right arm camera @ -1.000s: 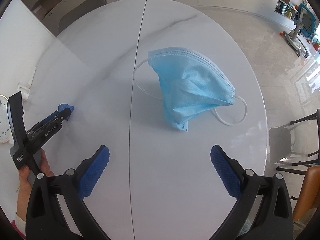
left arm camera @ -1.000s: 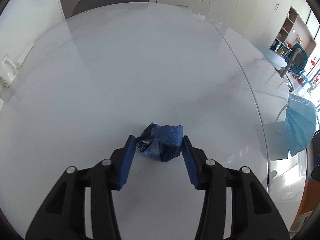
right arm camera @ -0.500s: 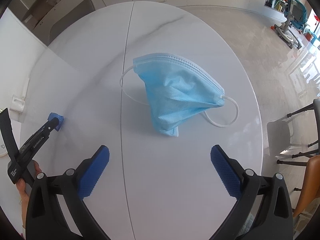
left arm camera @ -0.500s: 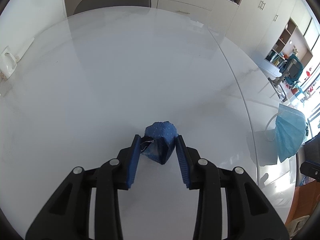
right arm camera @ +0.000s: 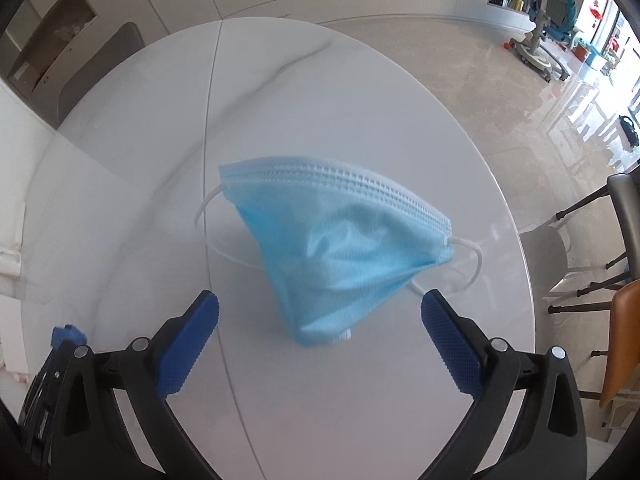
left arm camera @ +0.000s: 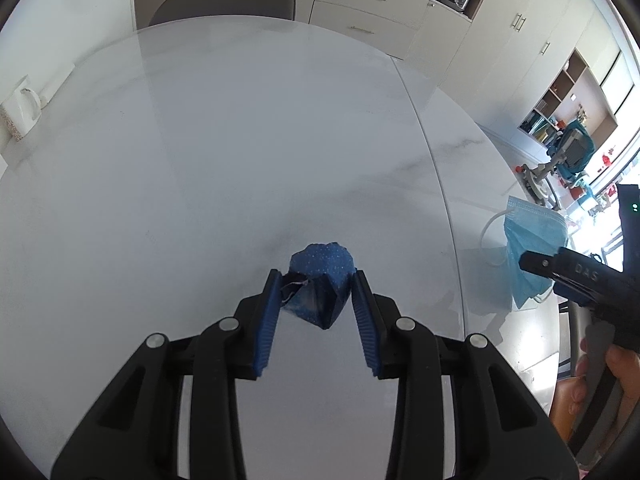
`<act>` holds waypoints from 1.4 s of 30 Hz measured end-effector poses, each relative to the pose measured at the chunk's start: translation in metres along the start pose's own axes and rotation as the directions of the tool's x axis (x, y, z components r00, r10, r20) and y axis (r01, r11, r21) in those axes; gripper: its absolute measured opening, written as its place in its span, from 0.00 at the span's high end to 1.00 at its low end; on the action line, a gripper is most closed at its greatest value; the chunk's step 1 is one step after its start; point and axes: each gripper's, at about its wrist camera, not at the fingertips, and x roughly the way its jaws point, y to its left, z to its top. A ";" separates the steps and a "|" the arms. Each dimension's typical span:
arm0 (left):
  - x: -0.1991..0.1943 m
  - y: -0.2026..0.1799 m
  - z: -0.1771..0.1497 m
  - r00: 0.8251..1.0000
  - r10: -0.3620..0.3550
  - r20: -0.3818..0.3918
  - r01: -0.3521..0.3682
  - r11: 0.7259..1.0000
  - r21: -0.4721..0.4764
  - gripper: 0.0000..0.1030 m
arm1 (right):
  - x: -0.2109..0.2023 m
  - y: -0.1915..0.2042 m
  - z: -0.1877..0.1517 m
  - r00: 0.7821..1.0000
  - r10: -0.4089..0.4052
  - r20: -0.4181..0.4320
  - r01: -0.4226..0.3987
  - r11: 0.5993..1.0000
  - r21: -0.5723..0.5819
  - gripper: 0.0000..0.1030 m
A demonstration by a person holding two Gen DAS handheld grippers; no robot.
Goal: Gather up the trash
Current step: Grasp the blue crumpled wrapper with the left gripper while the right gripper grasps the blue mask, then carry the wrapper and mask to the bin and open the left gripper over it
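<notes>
A crumpled dark blue wrapper point(left arm camera: 320, 282) is clamped between the blue pads of my left gripper point(left arm camera: 315, 286) and hangs a little above the white marble table point(left arm camera: 220, 160). A light blue face mask point(right arm camera: 340, 256) with white ear loops lies on the table. My right gripper point(right arm camera: 320, 310) is open, its pads on either side of the mask's near end without touching it. In the left wrist view the mask point(left arm camera: 528, 256) sits at the right edge, with the right gripper's black finger over it.
A white mug point(left arm camera: 20, 112) stands at the table's far left edge. A grey chair point(left arm camera: 224, 4) is behind the table, an orange chair point(right arm camera: 620, 340) and a dark chair point(right arm camera: 600, 216) to the right. Cabinets line the back wall.
My left gripper closed on the blue wrapper and lifted it. My right gripper moved forward until its open pads flank the near end of the mask.
</notes>
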 end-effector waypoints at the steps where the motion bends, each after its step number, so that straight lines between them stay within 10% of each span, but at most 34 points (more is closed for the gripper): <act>1: -0.002 -0.003 -0.002 1.000 0.000 0.000 0.000 1.000 0.003 0.66 | 0.004 0.000 0.003 1.000 -0.007 0.002 0.007 1.000 -0.011 0.02; 12: -0.015 -0.043 -0.019 1.000 0.010 -0.020 -0.009 0.999 0.032 0.66 | -0.005 -0.004 0.013 0.996 0.077 0.035 -0.068 0.976 -0.205 0.61; 33: -0.063 -0.187 -0.086 0.998 0.023 -0.063 -0.025 0.999 -0.034 0.66 | -0.108 -0.080 -0.041 0.968 0.230 -0.101 -0.244 0.762 -0.600 0.63; 42: -0.065 -0.300 -0.121 0.995 0.086 -0.041 -0.091 0.986 -0.137 0.66 | -0.126 -0.169 -0.035 0.934 0.307 -0.182 -0.332 0.559 -0.760 0.63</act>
